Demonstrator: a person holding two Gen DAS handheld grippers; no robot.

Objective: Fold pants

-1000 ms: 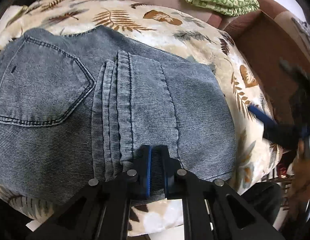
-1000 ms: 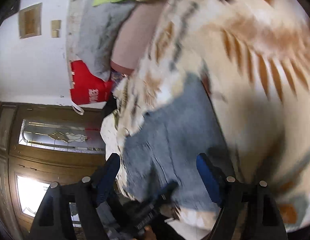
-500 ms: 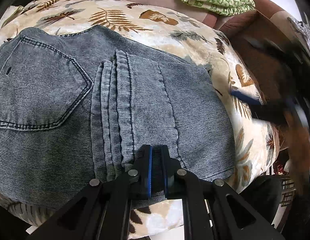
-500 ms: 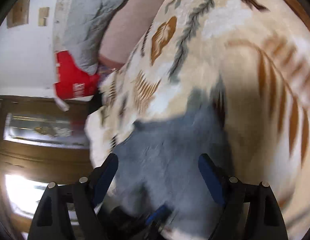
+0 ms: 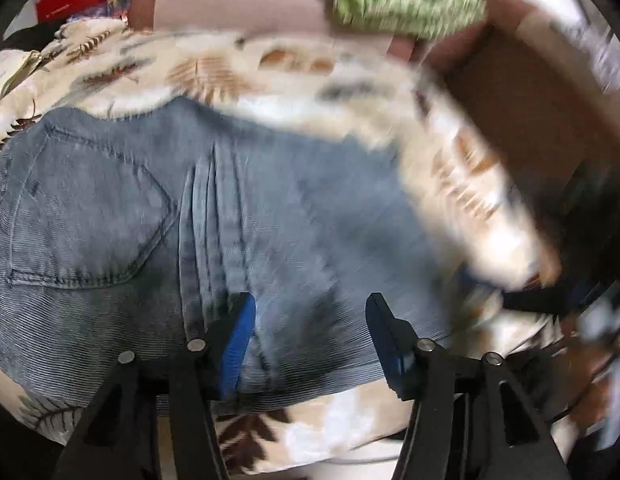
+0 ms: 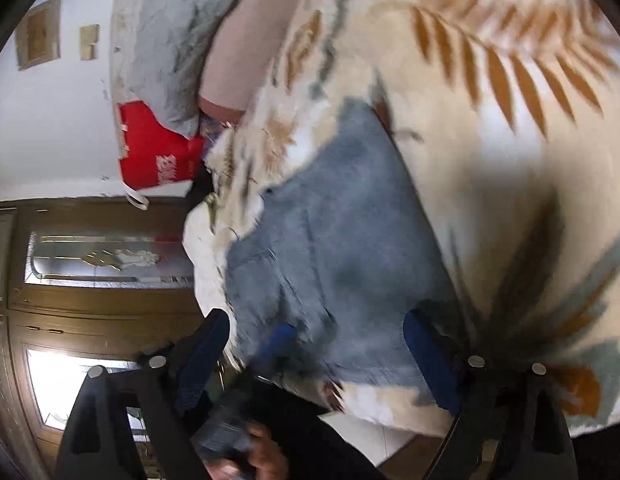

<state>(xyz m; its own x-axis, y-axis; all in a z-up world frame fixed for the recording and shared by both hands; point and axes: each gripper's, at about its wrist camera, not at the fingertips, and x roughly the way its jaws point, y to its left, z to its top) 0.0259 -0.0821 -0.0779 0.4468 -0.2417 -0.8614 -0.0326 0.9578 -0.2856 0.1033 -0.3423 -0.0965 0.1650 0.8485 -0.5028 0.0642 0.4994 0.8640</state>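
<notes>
Two grippers stand with fingers apart. Left gripper (image 5: 310, 340) hangs over the near edge of the folded grey-blue denim pants (image 5: 158, 224), which lie on a cream leaf-print blanket (image 5: 214, 64). Right gripper (image 6: 317, 344) sits at the pants' far side, bare blanket beyond its fingers.

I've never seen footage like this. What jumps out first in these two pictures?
The folded blue-grey jeans fill the middle, back pocket at left, lying on a cream blanket with leaf prints. The left gripper hangs open just over the denim, blue pads spread. A red bag glows against the white wall, above a wooden door.
</notes>
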